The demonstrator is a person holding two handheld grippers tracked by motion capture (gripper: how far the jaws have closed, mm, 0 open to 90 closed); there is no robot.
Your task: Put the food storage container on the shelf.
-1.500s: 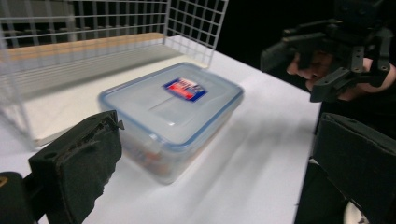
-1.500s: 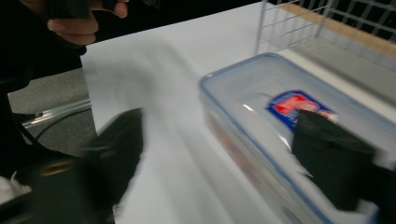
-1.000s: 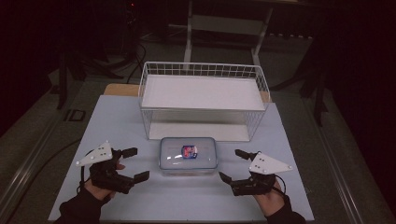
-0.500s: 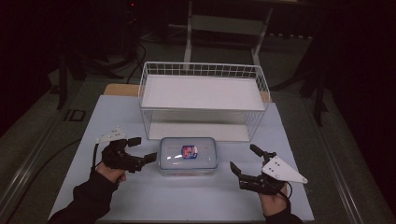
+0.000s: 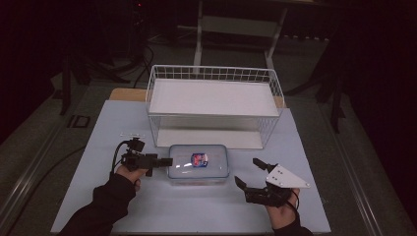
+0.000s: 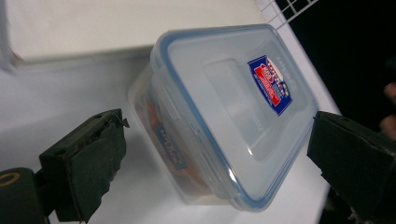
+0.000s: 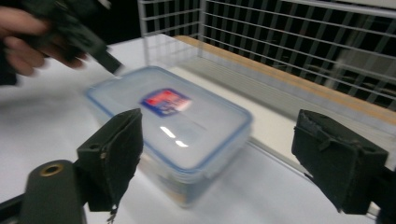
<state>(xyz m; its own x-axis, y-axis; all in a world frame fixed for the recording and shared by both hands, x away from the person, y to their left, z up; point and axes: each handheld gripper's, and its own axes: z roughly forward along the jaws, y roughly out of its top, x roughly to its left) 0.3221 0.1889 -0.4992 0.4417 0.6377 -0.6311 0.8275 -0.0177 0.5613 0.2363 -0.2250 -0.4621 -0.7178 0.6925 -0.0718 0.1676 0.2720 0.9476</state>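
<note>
A clear plastic container with a blue-rimmed lid and a red-and-blue label lies on the white table in front of the wire basket. My left gripper, rolled onto its side, is at the container's left end. In the left gripper view the container lies tilted between the wide-apart jaws of the left gripper, which is open. My right gripper is open a little to the right of the container, pointing at it. In the right gripper view the container lies ahead of the right gripper, apart from its jaws.
A white wire basket with a white floor stands just behind the container, its front wall close to the lid's far edge. The white table has bare room in front and on both sides. Dark floor surrounds the table.
My left gripper has moved right to the container's left end and rolled onto its side. My right gripper has shifted slightly left toward the container. The container has stayed put.
</note>
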